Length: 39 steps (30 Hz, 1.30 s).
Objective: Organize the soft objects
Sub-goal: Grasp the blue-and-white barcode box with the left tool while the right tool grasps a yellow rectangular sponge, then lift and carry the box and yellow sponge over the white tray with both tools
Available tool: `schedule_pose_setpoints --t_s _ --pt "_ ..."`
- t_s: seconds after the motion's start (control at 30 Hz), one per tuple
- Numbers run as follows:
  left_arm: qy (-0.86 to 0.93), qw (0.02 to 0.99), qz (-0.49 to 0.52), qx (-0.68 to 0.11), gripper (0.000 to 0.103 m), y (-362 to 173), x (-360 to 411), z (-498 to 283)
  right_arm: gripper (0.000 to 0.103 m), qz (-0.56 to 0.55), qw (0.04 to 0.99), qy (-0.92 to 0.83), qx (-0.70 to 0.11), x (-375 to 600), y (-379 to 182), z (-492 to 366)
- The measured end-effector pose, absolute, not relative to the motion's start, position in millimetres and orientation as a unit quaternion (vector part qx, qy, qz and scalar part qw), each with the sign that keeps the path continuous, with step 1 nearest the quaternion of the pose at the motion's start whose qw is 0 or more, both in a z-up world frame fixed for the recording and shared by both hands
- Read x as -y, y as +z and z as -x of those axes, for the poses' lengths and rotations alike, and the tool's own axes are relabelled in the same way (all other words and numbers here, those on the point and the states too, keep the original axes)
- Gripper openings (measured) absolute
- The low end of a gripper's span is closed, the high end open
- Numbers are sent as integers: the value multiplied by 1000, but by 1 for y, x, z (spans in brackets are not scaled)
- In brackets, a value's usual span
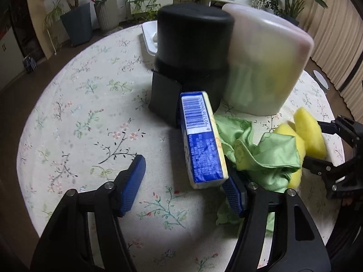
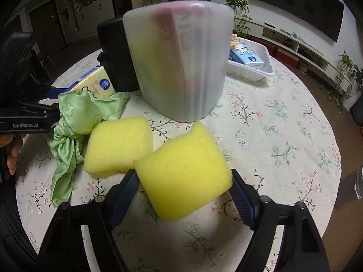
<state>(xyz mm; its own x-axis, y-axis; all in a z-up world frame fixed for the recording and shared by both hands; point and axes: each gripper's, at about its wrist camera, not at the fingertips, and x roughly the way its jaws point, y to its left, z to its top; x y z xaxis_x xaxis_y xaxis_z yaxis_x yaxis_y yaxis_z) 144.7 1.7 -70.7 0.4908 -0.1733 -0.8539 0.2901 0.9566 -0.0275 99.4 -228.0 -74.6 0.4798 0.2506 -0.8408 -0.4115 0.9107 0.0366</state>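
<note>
**Right jaws pinching a sponge; left jaws spread by the tissue pack**

We see the right gripper (image 2: pixel 183 192) with its jaws pinching a yellow sponge (image 2: pixel 183 176), held above the worktop (image 2: pixel 272 136). A second yellow sponge (image 2: pixel 118 145) lies just beside it to the left, touching the crumpled green cloth (image 2: pixel 74 117).

We see the left gripper (image 1: pixel 186 181) with its jaws spread wide. A blue and yellow tissue pack (image 1: pixel 199 140) lies between them, close against the right finger and well apart from the left one. Whether that finger touches the pack, we cannot tell. The green cloth lies to the right of the pack, partly under that finger.

Behind these stand a black container (image 1: pixel 192 45) and a frosted translucent bin (image 2: pixel 179 63), side by side and touching. A white tray (image 2: pixel 256 68) holding more packs sits on the far part of the worktop.
</note>
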Motion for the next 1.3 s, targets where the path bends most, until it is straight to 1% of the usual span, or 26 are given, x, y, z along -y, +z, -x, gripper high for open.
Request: schedule_pose_setpoints --t_s 0.17,0.2,0.27,0.3,0.33,0.37,0.57,1.0,1.1,1.3 --pt "-139 856 -67 -493 51 -77 4 -143 80 74 855 195 -475 231 -77 -102" --pt "-139 857 -65 -492 49 -76 4 -143 78 71 855 195 -475 232 -77 -103" --pt "-141 856 -65 -492 33 -77 5 -143 75 69 856 194 -474 233 -77 -104" --pt "-140 857 -68 -491 30 -77 6 -143 72 70 857 192 -473 233 -77 -106" --pt "-140 858 -71 -489 26 -77 6 -143 71 69 858 192 -472 234 -77 -107" --pt "-142 858 -70 -488 24 -77 7 -143 69 64 858 193 -472 235 -77 -108" --pt "-150 859 -64 -486 21 -76 4 -140 60 57 859 193 -471 238 -75 -107" --pt "-157 862 -66 -478 20 -72 5 -134 39 46 860 183 -473 245 -71 -101" --pt "-158 864 -63 -474 20 -69 2 -132 36 46 862 184 -470 245 -67 -95" --pt "-159 866 -61 -471 20 -64 0 -124 35 41 866 188 -462 244 -54 -82"
